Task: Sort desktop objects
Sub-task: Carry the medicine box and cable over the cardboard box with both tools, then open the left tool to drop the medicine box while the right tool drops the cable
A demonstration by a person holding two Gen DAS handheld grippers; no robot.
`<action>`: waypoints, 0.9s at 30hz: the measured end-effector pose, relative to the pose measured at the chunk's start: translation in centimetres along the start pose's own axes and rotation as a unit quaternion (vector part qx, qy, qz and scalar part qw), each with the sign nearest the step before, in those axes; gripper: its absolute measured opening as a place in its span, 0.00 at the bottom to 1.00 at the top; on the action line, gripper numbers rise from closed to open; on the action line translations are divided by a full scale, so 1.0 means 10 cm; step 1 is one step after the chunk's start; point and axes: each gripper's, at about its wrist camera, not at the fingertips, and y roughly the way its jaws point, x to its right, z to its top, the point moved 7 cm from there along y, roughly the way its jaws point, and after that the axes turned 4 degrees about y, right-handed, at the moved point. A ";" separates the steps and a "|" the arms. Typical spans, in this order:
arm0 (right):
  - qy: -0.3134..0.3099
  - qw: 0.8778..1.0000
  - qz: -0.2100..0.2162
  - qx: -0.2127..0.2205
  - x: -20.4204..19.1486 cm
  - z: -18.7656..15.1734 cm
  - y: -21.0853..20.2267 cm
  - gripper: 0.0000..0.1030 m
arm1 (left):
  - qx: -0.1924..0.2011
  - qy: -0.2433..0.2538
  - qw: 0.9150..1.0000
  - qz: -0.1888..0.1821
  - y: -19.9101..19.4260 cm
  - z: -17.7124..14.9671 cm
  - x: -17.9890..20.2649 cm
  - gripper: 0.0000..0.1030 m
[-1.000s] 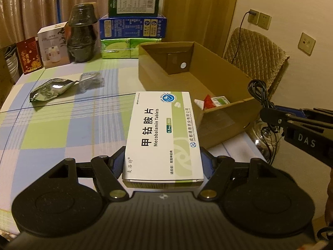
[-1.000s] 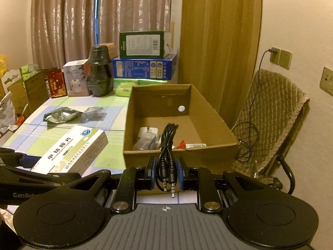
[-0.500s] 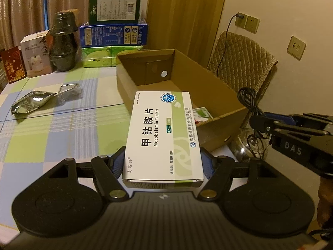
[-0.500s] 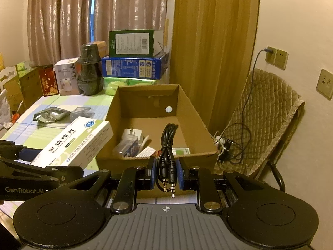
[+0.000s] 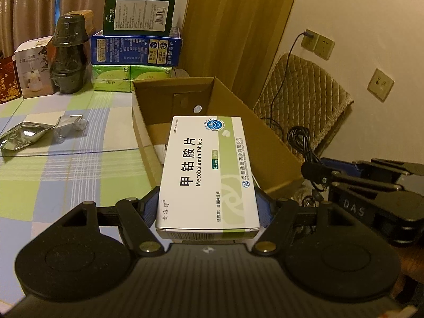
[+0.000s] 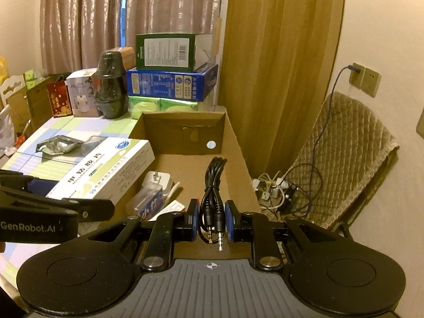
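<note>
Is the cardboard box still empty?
No: in the right wrist view the cardboard box already holds a white charger and a small clear packet on its floor.

tablet box (image 5: 208, 169) white-green | cable (image 6: 213, 185) black | tablecloth (image 5: 66, 164) checked green-blue

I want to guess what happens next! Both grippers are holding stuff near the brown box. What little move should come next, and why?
Probably carry both a bit further forward over the open brown cardboard box. The left gripper clamps the white medicine carton, the right gripper pinches the coiled black audio cable, and both loads only just reach the box's near edge.
</note>
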 end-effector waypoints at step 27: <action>-0.015 0.999 0.030 -0.032 0.06 0.51 0.81 0.17 | -0.029 -0.094 0.995 -0.004 0.68 0.59 -0.29 0.65</action>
